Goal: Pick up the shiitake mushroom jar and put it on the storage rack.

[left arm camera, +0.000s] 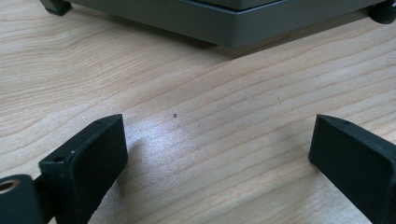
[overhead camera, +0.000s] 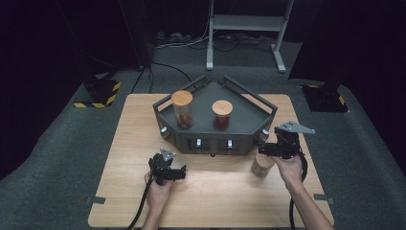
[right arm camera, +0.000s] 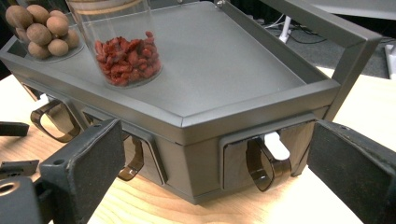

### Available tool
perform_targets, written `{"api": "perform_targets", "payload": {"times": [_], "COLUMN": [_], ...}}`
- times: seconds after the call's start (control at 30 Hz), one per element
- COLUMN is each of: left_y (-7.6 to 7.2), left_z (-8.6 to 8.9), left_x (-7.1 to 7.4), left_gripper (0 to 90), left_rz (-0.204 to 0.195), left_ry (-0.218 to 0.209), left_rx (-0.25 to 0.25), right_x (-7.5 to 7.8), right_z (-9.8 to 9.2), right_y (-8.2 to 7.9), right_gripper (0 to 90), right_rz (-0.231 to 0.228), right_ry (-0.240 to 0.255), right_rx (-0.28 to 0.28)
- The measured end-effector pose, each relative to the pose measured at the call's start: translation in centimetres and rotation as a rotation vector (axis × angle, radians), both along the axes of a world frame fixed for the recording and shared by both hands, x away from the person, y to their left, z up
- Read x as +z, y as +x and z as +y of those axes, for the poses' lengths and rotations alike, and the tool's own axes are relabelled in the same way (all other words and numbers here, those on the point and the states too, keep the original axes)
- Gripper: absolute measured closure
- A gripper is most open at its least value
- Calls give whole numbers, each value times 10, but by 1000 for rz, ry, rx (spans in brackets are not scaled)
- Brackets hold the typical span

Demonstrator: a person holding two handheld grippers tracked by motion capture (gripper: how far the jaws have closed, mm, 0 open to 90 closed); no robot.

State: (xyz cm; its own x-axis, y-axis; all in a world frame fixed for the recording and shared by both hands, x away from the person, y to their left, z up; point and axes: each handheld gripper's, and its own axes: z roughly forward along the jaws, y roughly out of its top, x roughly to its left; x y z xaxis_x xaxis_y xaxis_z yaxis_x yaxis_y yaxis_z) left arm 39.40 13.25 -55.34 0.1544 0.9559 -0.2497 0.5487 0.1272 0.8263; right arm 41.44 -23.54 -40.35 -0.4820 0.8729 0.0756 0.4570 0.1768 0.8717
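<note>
A dark grey angular stand (overhead camera: pixel 249 117) with small front drawers sits at the table's far middle. On it are two wooden-lidded jars, one of brown nuts (overhead camera: pixel 183 109) (right arm camera: pixel 44 28) and one of red dried berries (overhead camera: pixel 222 115) (right arm camera: pixel 127 58). A third lidded jar (overhead camera: pixel 262 166) stands on the table by the person's right hand. My right gripper (overhead camera: pixel 277 147) (right arm camera: pixel 215 154) is open, hovering before the stand's right front drawer with its brown loop handle (right arm camera: pixel 261 165). My left gripper (overhead camera: pixel 168 171) (left arm camera: pixel 217 140) is open low over bare wood, with the stand's base (left arm camera: pixel 233 23) just ahead.
The wooden table (overhead camera: pixel 210 191) has free surface in front of the stand. More loop handles (right arm camera: pixel 135 158) line the stand's front. Rails (right arm camera: pixel 345 42) run along the stand's sides. On the carpet behind are a metal frame (overhead camera: pixel 244 24), cables and yellow-black striped blocks (overhead camera: pixel 98 93).
</note>
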Motion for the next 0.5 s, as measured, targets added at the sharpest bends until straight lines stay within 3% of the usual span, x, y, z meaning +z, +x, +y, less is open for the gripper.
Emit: {"api": "perform_targets", "payload": {"times": [0.5], "left_y": [0], "left_z": [0], "left_x": [0], "left_gripper": [42], "left_rz": [0], "left_ry": [1], "left_rx": [0], "right_x": [-14], "right_z": [-10], "right_y": [-9], "right_gripper": [39], "right_rz": [9], "right_ry": [22], "right_rx": [-2]}}
